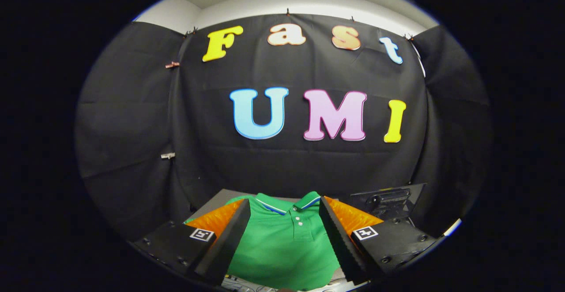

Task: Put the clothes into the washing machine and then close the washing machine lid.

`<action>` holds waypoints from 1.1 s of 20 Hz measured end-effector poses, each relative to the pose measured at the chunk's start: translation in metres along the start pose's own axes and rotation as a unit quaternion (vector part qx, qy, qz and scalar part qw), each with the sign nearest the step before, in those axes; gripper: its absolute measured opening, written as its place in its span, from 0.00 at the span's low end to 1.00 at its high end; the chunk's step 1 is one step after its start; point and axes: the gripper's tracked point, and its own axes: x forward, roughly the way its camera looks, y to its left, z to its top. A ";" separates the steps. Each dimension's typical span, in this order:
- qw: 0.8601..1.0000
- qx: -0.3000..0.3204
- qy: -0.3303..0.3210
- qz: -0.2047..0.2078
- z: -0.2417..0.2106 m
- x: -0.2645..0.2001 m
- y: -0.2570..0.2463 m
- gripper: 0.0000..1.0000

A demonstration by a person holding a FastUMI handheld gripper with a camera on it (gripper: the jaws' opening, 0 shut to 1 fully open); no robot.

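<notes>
Pickup stage, by my reading: gripper [284, 234] hovers with fingers spread wide and empty over the green collared polo shirt [284, 248] lying flat on the grey tabletop [216, 200], so next it must descend, pinch fabric, and carry toward the dark open-lidded machine [388, 201] beyond.

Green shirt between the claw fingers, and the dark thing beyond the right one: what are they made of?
Green shirt: looks like matte knit polo fabric, with soft folds, striped collar and buttoned placket. Dark thing: probably hard moulded plastic, slightly glossy, with a recessed handle. Claw open above the shirt.
</notes>
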 end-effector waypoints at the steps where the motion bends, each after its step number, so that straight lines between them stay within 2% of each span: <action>1: 1.000 -0.004 0.021 -0.001 -0.003 0.011 -0.003 0.98; 4: 0.996 -0.027 0.088 0.006 -0.019 0.038 -0.003 0.98; 6: 0.987 -0.035 0.157 0.021 -0.044 0.053 -0.002 0.98; 9: 0.956 -0.004 0.290 0.040 -0.093 0.053 0.001 0.98; 11: 0.934 0.027 0.355 0.024 -0.110 0.049 -0.002 0.99; 14: 0.907 0.057 0.418 0.002 -0.130 0.047 0.002 0.99; 15: 0.902 0.056 0.428 -0.005 -0.127 0.044 -0.001 0.99; 17: 0.900 0.033 0.434 -0.009 -0.132 0.045 -0.005 0.96; 18: 0.904 0.020 0.427 0.003 -0.136 0.050 -0.004 0.94; 20: 0.900 0.024 0.434 0.022 -0.126 0.048 -0.001 0.64; 22: 0.899 0.035 0.437 0.022 -0.134 0.049 0.000 0.35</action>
